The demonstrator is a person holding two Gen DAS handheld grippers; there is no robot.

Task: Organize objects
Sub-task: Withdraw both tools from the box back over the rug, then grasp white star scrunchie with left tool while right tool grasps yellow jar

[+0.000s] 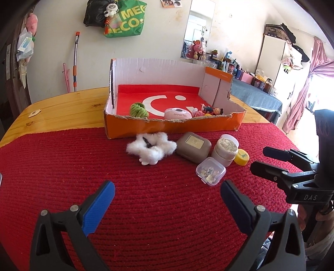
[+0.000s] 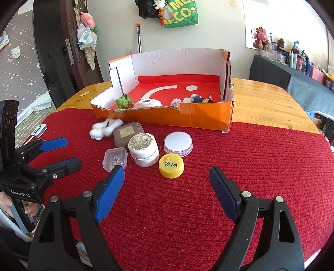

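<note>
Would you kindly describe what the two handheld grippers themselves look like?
Both the left gripper and the right gripper have matte black frames with silver rivets and ribbed blue finger pads. White lettering reads "GenRobot.AI" on the left and "DAS" on the right.

Green tote bag (image 1: 127, 19) hangs beside mirror (image 1: 198, 29).

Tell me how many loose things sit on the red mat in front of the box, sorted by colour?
White: 3 – fluffy white scrunchie, white jar, round white lid
Grey-brown: 1 – rounded case
Clear: 1 – small plastic box
Yellow: 1 – yellow cap
Total: 6
</note>
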